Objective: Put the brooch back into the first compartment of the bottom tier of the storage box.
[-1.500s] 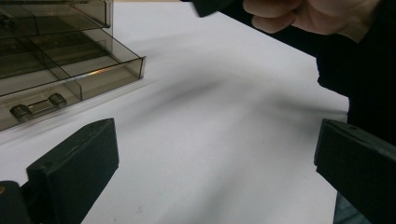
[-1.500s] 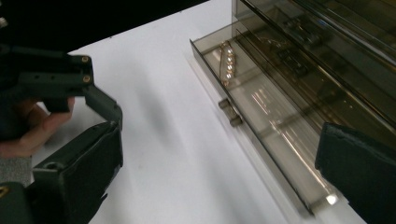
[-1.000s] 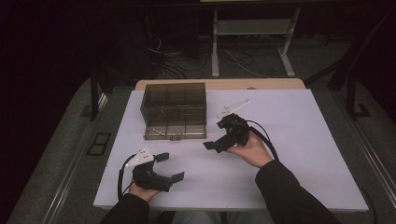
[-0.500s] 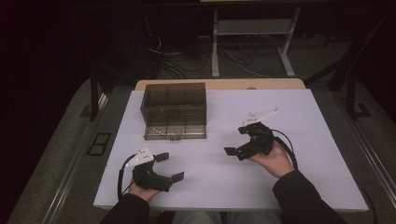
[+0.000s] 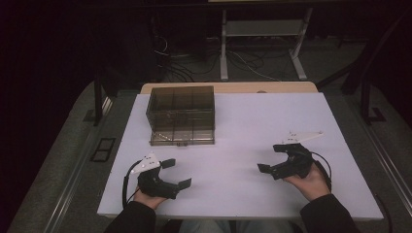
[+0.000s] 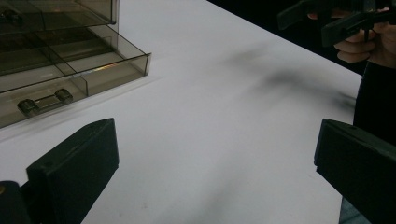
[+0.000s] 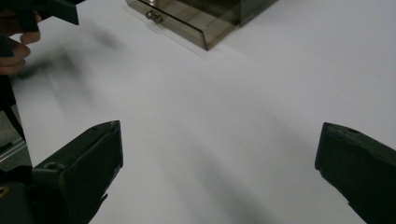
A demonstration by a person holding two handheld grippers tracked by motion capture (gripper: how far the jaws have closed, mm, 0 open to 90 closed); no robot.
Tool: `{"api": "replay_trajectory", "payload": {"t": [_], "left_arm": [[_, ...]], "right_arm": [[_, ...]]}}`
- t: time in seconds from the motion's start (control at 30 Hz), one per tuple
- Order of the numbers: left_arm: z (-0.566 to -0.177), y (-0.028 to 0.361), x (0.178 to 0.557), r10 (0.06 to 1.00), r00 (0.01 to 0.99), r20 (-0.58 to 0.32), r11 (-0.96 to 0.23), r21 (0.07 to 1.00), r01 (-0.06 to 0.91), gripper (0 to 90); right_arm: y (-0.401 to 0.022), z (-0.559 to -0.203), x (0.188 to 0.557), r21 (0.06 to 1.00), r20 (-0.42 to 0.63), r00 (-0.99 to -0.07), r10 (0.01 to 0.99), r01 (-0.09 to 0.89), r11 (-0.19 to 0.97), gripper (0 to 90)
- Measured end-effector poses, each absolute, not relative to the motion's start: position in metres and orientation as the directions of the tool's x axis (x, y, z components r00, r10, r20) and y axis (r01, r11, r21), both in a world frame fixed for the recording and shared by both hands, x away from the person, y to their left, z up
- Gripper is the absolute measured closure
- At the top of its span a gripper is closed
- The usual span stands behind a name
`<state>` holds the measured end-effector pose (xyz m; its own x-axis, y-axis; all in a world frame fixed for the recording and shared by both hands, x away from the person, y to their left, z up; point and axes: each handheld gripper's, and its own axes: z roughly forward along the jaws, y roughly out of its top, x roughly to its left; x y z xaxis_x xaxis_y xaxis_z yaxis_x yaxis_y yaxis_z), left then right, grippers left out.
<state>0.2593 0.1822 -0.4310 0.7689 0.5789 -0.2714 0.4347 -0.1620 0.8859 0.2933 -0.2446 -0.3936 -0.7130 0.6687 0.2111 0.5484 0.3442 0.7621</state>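
The white counter [image 5: 243, 126] lies under both tongs, its bare surface spreading between and ahead of them. The smoked clear plastic drawer box [image 5: 181, 115] stands on it, ahead of the left tongs [image 5: 176, 174] and well apart from them, farther still and off to the left of the right tongs [image 5: 273, 158]. Its bottom drawer [image 6: 70, 81] is pulled partly out toward the left tongs, with a small clear handle [image 6: 44, 101] on its front. Both tongs are held low near the counter's near edge, well apart from each other. Each pair has its jaws spread wide and grips nothing.
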Motion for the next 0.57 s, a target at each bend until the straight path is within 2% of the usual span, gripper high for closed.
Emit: {"api": "replay_trajectory", "payload": {"t": [0.57], "left_arm": [[-0.431, 0.183, 0.261, 0.576, 0.773, -0.266, -0.173, 0.885, 0.433, 0.0]], "right_arm": [[-0.301, -0.409, 0.262, 0.787, 0.261, -0.623, 0.737, 0.579, 0.211, 0.5]]}}
